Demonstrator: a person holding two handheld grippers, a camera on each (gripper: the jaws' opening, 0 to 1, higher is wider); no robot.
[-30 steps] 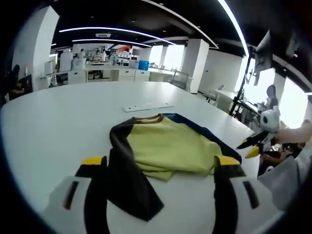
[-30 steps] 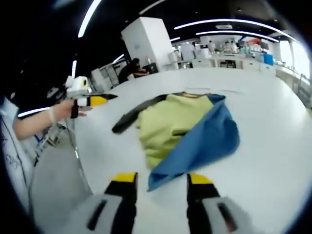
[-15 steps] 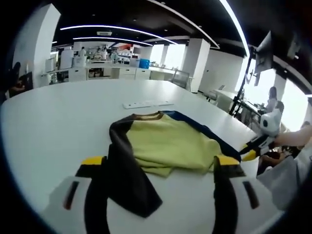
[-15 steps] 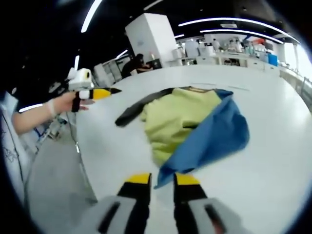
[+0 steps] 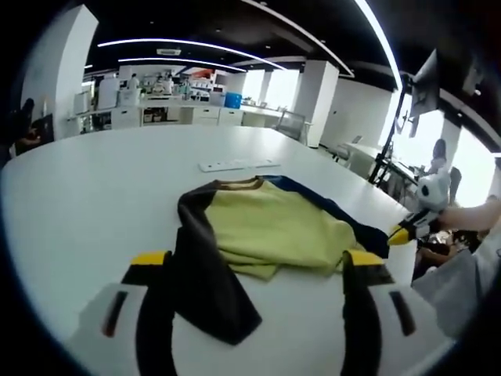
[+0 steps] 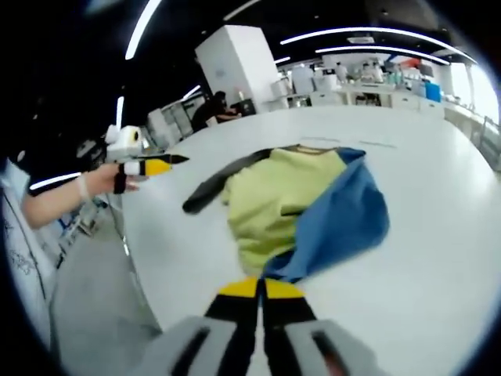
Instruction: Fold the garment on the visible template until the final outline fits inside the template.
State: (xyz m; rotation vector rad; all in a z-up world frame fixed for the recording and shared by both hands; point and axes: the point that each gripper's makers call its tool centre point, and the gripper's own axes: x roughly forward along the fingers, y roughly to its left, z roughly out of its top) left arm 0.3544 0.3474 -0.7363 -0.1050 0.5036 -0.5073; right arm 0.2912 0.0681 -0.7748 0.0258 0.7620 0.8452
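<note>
A garment lies on the white table [image 5: 86, 196]: yellow-green body [image 5: 270, 227], dark sleeve [image 5: 200, 278], blue sleeve [image 6: 344, 215]. My right gripper [image 6: 260, 288] is shut on the near end of the blue sleeve, low at the table's edge. From the left gripper view it shows as a yellow tip [image 5: 401, 233] at the blue edge [image 5: 368, 235] of the garment. My left gripper [image 5: 257, 258] is wide open, with the dark sleeve seen between its jaws. In the right gripper view a hand holds that left gripper [image 6: 149, 165] above the table edge, apart from the dark sleeve [image 6: 215, 188].
A white power strip [image 5: 237, 165] lies on the table beyond the garment's collar. A person's white sleeve [image 5: 462, 282] is at the right, past the table edge. Desks, pillars and chairs stand far behind. Floor shows beside the table [image 6: 86, 290].
The right gripper's jaws went from open around the blue sleeve's end to shut on it. The left gripper has barely moved.
</note>
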